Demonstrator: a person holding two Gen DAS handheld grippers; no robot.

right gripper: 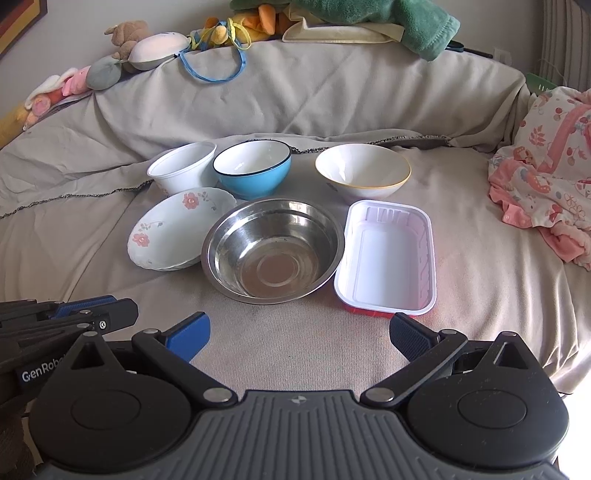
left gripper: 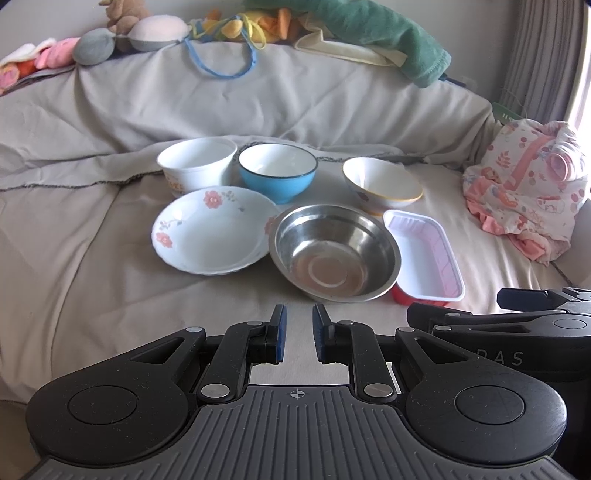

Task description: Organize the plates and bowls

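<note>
Several dishes sit on a grey-covered sofa seat. A steel bowl [left gripper: 334,254] [right gripper: 272,249] is nearest, with a floral plate [left gripper: 212,229] [right gripper: 177,227] to its left and a red-and-white plastic tray [left gripper: 424,254] [right gripper: 388,256] to its right. Behind stand a white bowl [left gripper: 197,166] [right gripper: 183,168], a blue bowl [left gripper: 277,171] [right gripper: 253,168] and a yellow-rimmed bowl [left gripper: 380,182] [right gripper: 362,171]. My left gripper [left gripper: 299,323] is slightly open and empty, short of the steel bowl. My right gripper [right gripper: 299,328] is wide open and empty, in front of the bowl and tray.
The sofa backrest [right gripper: 295,92] rises behind the dishes, topped with plush toys [right gripper: 140,44] and a green towel [right gripper: 388,18]. Pink patterned clothing [right gripper: 546,155] lies at the right. The other gripper's body shows at the right edge of the left view [left gripper: 517,332].
</note>
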